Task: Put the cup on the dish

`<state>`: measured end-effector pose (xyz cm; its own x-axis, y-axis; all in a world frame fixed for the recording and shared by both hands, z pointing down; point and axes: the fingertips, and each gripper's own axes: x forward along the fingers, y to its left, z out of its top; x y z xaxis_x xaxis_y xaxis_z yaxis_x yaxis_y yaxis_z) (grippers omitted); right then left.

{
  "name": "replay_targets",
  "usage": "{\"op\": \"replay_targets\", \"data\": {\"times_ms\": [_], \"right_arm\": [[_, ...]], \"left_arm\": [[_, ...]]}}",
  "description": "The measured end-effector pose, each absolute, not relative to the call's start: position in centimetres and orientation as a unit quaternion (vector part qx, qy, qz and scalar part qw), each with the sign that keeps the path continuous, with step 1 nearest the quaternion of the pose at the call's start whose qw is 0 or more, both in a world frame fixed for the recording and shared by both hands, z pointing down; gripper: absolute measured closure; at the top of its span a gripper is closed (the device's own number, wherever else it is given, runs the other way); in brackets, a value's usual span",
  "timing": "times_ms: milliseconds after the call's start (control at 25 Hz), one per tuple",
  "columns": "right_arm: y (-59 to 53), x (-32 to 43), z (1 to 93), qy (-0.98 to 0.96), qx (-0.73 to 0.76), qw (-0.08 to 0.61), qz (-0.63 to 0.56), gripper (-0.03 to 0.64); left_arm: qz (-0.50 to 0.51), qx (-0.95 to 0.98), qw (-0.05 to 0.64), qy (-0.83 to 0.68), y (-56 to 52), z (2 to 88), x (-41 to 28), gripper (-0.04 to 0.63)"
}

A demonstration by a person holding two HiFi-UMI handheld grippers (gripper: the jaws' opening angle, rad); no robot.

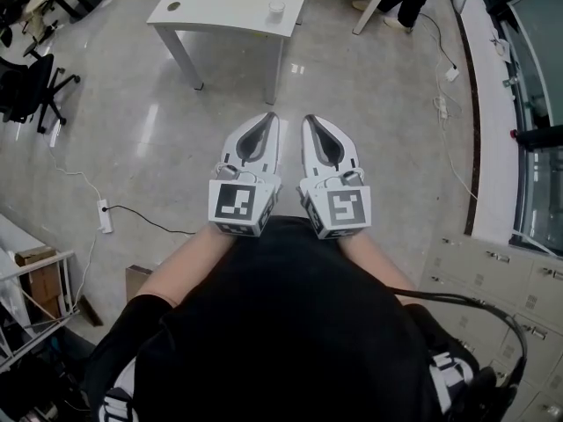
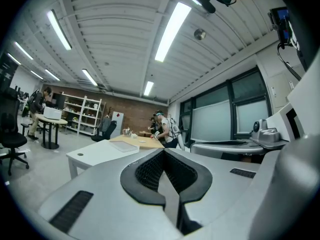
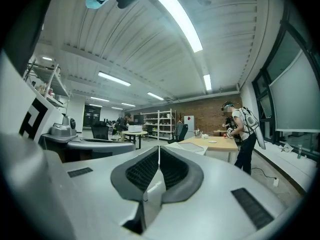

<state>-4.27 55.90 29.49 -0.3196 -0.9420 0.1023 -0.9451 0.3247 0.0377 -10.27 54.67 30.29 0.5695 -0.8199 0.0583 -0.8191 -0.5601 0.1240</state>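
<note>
A small white cup stands near the right end of a white table at the top of the head view, far ahead of both grippers. No dish shows in any view. My left gripper and right gripper are held side by side over the grey floor, in front of the person's body and pointing toward that table. Both are shut with nothing between their jaws. The left gripper view has its jaw tips meeting, with the white table beyond. In the right gripper view the tips also touch.
A black office chair stands at the left, and a power strip with its cable lies on the floor. Grey drawer cabinets line the right side. A person stands at a wooden table behind the white one.
</note>
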Motion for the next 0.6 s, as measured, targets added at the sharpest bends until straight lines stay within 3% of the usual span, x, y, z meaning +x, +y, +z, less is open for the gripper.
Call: {"op": "replay_targets", "data": {"times_ms": [440, 600], "right_arm": [[54.5, -7.0, 28.7, -0.833, 0.551, 0.052, 0.002, 0.603], [54.6, -7.8, 27.9, -0.843, 0.538, 0.012, 0.007, 0.603]], "left_arm": [[-0.007, 0.886, 0.06, -0.46, 52.8, 29.6, -12.3, 0.589], [-0.018, 0.886, 0.054, -0.459, 52.8, 29.4, -12.7, 0.589]]}}
